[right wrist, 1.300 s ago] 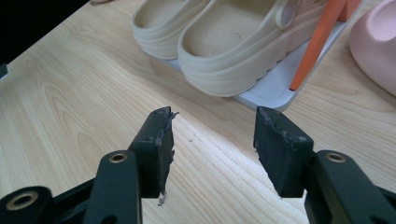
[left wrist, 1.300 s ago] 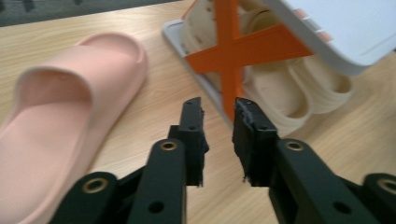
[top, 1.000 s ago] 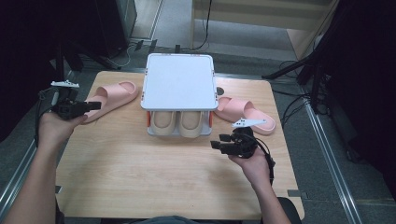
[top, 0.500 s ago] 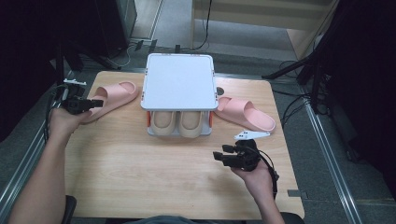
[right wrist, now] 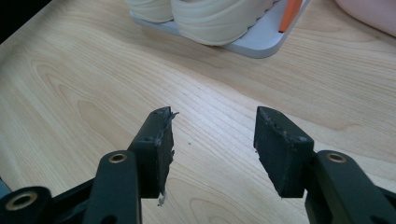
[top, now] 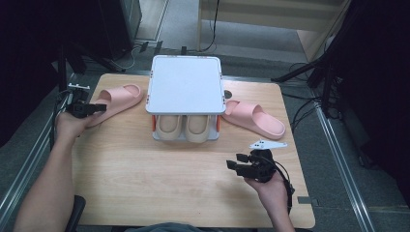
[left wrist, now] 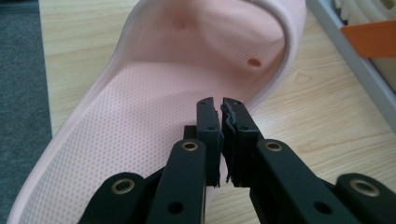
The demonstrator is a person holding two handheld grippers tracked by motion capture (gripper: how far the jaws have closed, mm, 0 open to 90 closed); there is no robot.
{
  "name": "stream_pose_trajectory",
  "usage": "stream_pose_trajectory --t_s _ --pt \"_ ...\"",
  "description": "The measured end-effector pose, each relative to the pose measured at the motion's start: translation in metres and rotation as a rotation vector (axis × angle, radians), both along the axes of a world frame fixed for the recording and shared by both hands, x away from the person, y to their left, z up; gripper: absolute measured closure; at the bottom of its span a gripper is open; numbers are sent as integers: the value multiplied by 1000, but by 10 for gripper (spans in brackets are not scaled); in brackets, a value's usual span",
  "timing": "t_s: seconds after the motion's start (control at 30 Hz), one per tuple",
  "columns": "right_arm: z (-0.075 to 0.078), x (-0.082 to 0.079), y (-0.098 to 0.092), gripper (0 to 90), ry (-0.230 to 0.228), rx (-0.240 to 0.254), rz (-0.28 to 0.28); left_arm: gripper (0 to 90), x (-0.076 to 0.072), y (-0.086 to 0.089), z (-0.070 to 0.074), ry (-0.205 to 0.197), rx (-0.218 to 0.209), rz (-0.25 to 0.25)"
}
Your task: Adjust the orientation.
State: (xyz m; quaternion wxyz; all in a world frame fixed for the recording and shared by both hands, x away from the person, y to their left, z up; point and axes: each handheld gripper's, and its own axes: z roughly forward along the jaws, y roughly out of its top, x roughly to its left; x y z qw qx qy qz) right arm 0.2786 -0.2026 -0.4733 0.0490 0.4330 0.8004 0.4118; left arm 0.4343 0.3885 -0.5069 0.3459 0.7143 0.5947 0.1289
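A: Where is the left gripper (top: 99, 108) now?

B: At the far left of the table (top: 145, 179), at the heel end of the pink slipper (top: 116, 100) that lies left of the rack (top: 186, 84). In the left gripper view its jaws are clenched, pressed almost together with just a thin slit between the frayed pads. Nothing sits between them. The tips hang over the slipper's dotted footbed (left wrist: 154, 112); I cannot tell whether they touch it.

A: And that slipper itself?

B: It lies flat on the wood, sole down, its toe strap toward the rack and its heel toward the left edge. It is near the rack but apart from it.

A: What about the right gripper (top: 233, 166)?

B: It is on the near right, well apart from everything, pointing left across bare wood. In the right gripper view its jaws stand wide and released, with only table between them.

A: Anything else on the table?

B: The rack has a white top shelf, and a cream pair of slippers (top: 186, 128) sits side by side on its lower level, toes toward the near edge. A second pink slipper (top: 254, 118) lies right of the rack, angled toward the right edge.
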Motion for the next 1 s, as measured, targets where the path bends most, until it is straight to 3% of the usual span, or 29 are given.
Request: stream_pose_trajectory --t_s 0.23,0.33,0.73,0.93,1.0 --pt "-1 2 3 477 3 -6 10 855 0 -3 0 12 2 -1" --pt "-1 3 4 474 5 -4 12 856 0 -5 0 30 -29 -9" --pt "-1 4 6 469 7 -11 19 855 3 -33 2 37 -1 -86" --pt "-2 5 6 467 11 -15 20 855 4 -44 2 38 -3 -104" --pt "-2 5 7 466 13 -17 22 856 5 -49 2 44 -22 -115"
